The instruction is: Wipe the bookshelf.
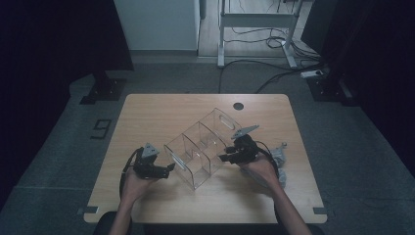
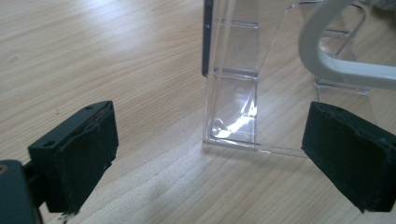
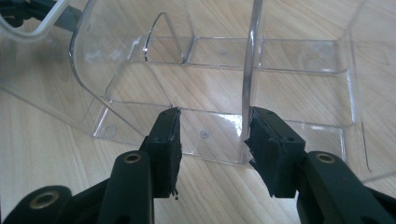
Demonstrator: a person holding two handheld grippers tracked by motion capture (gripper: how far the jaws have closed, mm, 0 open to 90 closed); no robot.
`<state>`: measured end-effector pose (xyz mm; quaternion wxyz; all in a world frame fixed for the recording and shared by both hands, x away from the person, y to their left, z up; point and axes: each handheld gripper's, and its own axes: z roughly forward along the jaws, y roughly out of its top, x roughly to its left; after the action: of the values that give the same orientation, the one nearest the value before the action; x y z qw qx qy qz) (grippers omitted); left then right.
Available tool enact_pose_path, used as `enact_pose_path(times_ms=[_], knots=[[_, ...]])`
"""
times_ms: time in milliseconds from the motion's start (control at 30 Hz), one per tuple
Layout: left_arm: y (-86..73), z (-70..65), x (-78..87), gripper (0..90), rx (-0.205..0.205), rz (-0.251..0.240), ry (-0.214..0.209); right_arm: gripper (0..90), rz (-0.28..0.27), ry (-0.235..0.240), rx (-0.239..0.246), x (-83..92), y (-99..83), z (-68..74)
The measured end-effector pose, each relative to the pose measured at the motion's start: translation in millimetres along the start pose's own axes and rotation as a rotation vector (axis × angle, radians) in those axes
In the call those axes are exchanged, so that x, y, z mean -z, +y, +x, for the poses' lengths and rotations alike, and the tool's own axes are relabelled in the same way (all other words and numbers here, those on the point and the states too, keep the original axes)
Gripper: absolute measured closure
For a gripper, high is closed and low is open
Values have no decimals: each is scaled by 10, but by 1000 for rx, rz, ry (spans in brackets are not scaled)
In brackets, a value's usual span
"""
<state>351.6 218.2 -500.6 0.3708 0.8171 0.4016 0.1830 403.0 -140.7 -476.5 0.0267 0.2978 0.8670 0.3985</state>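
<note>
A clear plastic organizer (image 1: 203, 152) with several compartments lies at a slant in the middle of the wooden table (image 1: 147, 112). My left gripper (image 1: 169, 169) sits by its near left end. In the left gripper view its jaws stand wide open (image 2: 229, 158), with a corner of the organizer (image 2: 233, 107) just ahead of the pads and untouched. My right gripper (image 1: 226, 157) is at the organizer's right side. In the right gripper view its jaws (image 3: 212, 135) straddle a stretch of the organizer's clear wall (image 3: 210, 84). The right pad (image 3: 264, 140) lies against a divider's edge; the left pad stands free.
A grey object (image 1: 280, 154) lies on the table just right of my right hand. A round dark hole (image 1: 238, 105) sits near the table's far edge. A whitish curved band (image 2: 327, 60) shows beyond the organizer. Desk legs and cables stand on the floor behind.
</note>
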Motion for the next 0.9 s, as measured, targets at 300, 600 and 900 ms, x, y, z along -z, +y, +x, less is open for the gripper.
enact_pose_path(times_ms=[300, 600, 900], knots=[[-28, 81, -12, 31, 22, 7, 17, 526, 25, 17, 24, -81, 21, 127], [-77, 4, 84, 41, 13, -7, -13, 486, 40, 12, 58, -78, 28, 190], [-172, -260, 308, 10, -26, -17, -51, 417, 78, -59, 82, 83, -85, 223]])
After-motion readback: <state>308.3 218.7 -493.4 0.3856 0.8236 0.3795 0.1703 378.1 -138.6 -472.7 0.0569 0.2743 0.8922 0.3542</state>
